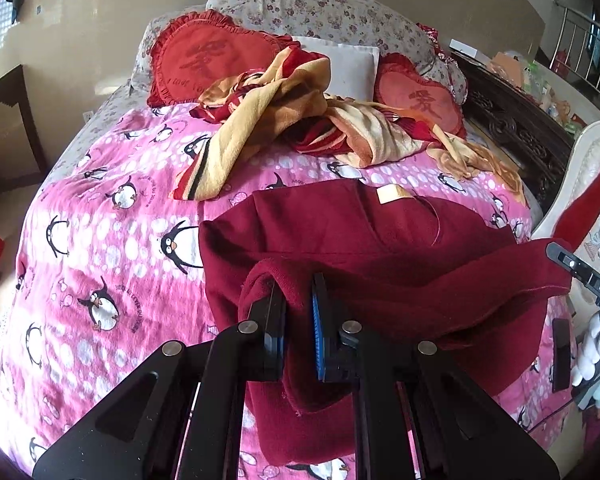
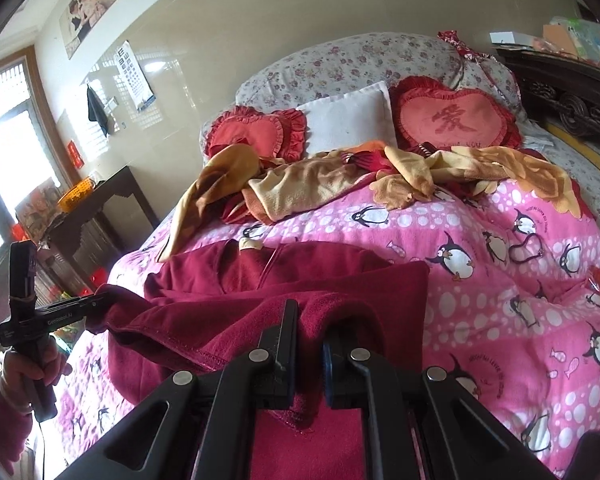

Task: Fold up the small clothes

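Observation:
A dark red knit garment (image 1: 380, 248) lies on the pink penguin bedspread (image 1: 100, 240), its tan neck label (image 1: 392, 193) at the far side. My left gripper (image 1: 298, 292) is shut on the garment's near edge, cloth bunched between the fingers. My right gripper (image 2: 310, 328) is shut on another part of the near edge of the same garment (image 2: 284, 276). The near edge is lifted and folded back over the body. Each gripper also shows in the other's view: the right one (image 1: 580, 272) at the right edge, the left one (image 2: 96, 304) at the left.
A yellow and red blanket (image 1: 284, 120) lies crumpled past the garment. Heart-shaped red cushions (image 1: 208, 64) and a white pillow (image 2: 348, 120) sit at the head. A carved dark wooden cabinet (image 1: 516, 128) stands right of the bed, a dark side table (image 2: 96, 208) on its left.

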A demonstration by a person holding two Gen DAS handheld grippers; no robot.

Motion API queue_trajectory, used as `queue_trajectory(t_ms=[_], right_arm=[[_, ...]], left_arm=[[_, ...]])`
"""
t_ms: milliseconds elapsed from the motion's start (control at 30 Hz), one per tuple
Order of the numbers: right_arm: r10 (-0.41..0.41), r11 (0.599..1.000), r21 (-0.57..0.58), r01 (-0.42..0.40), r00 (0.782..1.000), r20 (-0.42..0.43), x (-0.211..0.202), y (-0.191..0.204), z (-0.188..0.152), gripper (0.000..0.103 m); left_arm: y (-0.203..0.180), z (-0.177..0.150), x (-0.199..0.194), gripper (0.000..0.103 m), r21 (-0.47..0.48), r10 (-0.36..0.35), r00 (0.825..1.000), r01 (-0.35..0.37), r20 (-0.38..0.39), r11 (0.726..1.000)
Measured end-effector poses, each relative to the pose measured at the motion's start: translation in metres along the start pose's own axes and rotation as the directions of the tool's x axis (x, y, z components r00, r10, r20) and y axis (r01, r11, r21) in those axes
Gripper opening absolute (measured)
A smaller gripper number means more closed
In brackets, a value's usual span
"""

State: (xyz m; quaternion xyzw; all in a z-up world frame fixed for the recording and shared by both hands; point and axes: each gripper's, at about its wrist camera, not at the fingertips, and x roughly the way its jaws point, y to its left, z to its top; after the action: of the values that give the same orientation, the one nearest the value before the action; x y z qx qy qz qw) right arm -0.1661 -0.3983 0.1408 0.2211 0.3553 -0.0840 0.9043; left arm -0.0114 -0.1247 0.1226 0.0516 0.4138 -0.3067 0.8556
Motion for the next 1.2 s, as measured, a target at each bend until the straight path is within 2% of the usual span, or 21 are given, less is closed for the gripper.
queue_trajectory(t_ms=[267,600,767,867,967,1000,1067,1133,1200], right_arm=[[-0.023,1.000,0.010,0.023,0.999,-0.028,0.031,-0.009,0.009,0.009],[-0.054,0.997,0.044,0.056,0.997,-0.056,0.065,-0.027,0.009,0.008],[-0.054,0.994,0.089,0.062,0.995,-0.082,0.081,-0.039,0.009,0.008],[-0.019,0.990,0.139,0.027,0.998,-0.057,0.068,-0.043,0.014,0.008],[-0.023,0.995,0.096,0.026,0.999,-0.032,0.051,-0.030,0.020,0.010],[-0.024,0.997,0.071,0.026,0.999,-0.025,0.045,-0.024,0.021,0.012],[-0.023,0.998,0.059,0.023,1.000,-0.008,0.037,-0.020,0.024,0.013],[-0.033,0.998,0.059,0.033,0.999,-0.002,0.033,-0.018,0.027,0.013],[-0.029,0.997,0.072,0.029,1.000,-0.007,0.031,-0.019,0.028,0.015]], left_arm=[[0.011,0.004,0.033,0.010,-0.019,0.018,0.998,-0.019,-0.052,1.000],[0.018,0.010,0.061,0.010,-0.038,0.013,0.997,-0.016,-0.076,0.999],[0.029,0.016,0.070,0.013,-0.114,-0.041,0.993,0.028,-0.113,0.993],[0.037,0.021,0.062,0.013,-0.162,-0.105,0.987,0.085,-0.119,0.983],[0.039,0.023,0.050,0.015,-0.166,-0.130,0.985,0.110,-0.114,0.980],[0.039,0.023,0.046,0.017,-0.164,-0.130,0.986,0.111,-0.107,0.980],[0.040,0.023,0.033,0.041,-0.142,-0.078,0.995,0.070,-0.054,0.987],[0.042,0.024,0.021,0.054,-0.132,-0.052,0.999,0.053,0.010,0.990],[0.046,0.024,0.013,0.054,-0.140,-0.061,0.998,0.064,0.025,0.988]])
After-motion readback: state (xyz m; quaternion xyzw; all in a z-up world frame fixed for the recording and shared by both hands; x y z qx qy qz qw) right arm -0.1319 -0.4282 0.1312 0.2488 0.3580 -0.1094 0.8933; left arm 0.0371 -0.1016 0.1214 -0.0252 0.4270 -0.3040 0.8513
